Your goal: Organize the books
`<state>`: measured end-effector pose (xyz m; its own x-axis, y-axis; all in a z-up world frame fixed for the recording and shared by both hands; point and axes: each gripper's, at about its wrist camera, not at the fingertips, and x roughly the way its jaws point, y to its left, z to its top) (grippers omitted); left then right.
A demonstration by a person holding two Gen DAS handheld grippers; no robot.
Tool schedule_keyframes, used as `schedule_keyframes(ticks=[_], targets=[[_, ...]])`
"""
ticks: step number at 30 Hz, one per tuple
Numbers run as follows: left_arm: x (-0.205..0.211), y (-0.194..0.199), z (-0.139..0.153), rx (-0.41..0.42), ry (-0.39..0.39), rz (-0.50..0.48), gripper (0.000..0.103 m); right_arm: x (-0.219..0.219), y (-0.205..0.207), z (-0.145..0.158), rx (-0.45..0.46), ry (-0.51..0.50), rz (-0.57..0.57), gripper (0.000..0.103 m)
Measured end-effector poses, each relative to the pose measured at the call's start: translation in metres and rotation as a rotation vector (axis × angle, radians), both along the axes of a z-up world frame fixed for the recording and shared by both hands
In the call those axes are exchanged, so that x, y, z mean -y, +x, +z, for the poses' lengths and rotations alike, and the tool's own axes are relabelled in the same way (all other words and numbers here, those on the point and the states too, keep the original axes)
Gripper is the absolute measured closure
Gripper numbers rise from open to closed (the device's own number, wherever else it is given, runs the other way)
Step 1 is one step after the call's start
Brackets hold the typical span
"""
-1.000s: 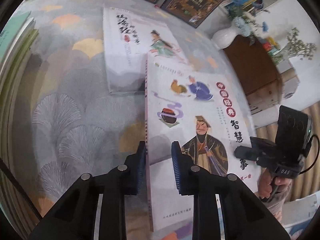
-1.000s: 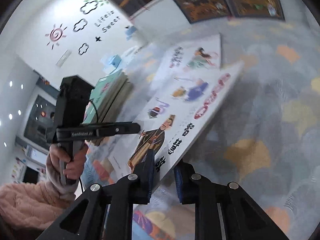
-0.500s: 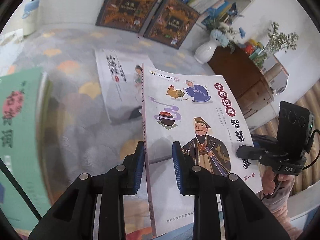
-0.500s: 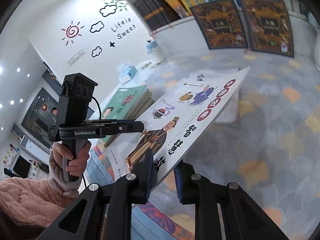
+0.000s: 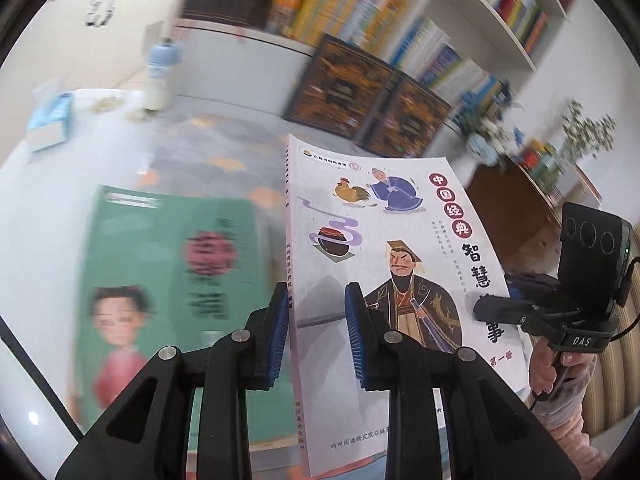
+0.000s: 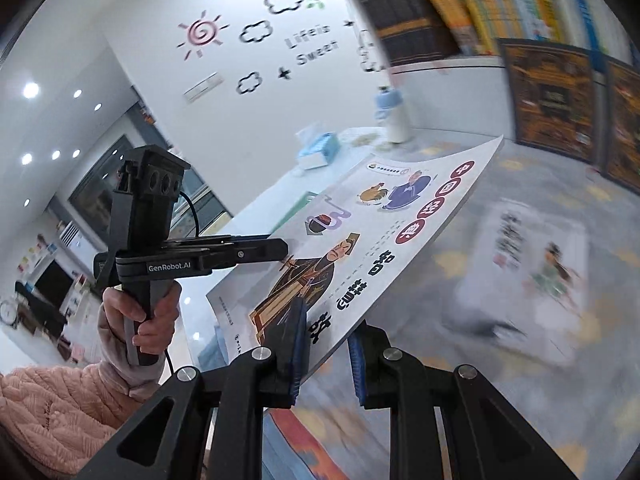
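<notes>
Both grippers, left gripper (image 5: 318, 330) and right gripper (image 6: 326, 354), clamped the white illustrated paperback book (image 5: 384, 264) by opposite long edges, above and right of the green-covered book (image 5: 168, 292).

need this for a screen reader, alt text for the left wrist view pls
A white illustrated book is held off the floor, its spine edge clamped by the left hand-held gripper and its far edge by the right hand-held gripper. A green book lies below, bookshelves behind.
</notes>
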<state>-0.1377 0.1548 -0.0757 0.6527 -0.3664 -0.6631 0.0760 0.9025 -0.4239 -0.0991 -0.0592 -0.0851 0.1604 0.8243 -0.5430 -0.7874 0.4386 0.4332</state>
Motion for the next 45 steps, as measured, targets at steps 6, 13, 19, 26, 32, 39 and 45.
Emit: schedule_keyframes(ticks=[6,13,19,26,32,39,45], targets=[[-0.054,-0.018,0.006,0.021,0.013,0.104,0.078,-0.065,0.007,0.006,0.000,0.017,0.090,0.084],[-0.094,-0.027,-0.013,0.001,0.014,0.177,0.078,-0.122,0.014,-0.007,-0.022,-0.006,0.144,0.084],[-0.105,-0.023,-0.049,-0.064,0.014,0.177,0.078,-0.148,0.026,-0.044,-0.102,-0.069,0.143,0.084],[-0.103,-0.023,-0.064,-0.079,0.035,0.173,0.078,-0.160,0.038,-0.068,-0.158,-0.115,0.111,0.083],[-0.100,-0.023,-0.061,-0.064,0.085,0.199,0.075,-0.168,0.040,-0.079,-0.175,-0.127,0.090,0.081],[-0.100,-0.039,-0.048,-0.021,0.184,0.289,0.074,-0.164,0.027,-0.074,-0.173,-0.149,0.062,0.061],[-0.109,-0.049,-0.041,-0.002,0.176,0.313,0.073,-0.166,0.015,-0.069,-0.135,-0.280,0.032,0.033]])
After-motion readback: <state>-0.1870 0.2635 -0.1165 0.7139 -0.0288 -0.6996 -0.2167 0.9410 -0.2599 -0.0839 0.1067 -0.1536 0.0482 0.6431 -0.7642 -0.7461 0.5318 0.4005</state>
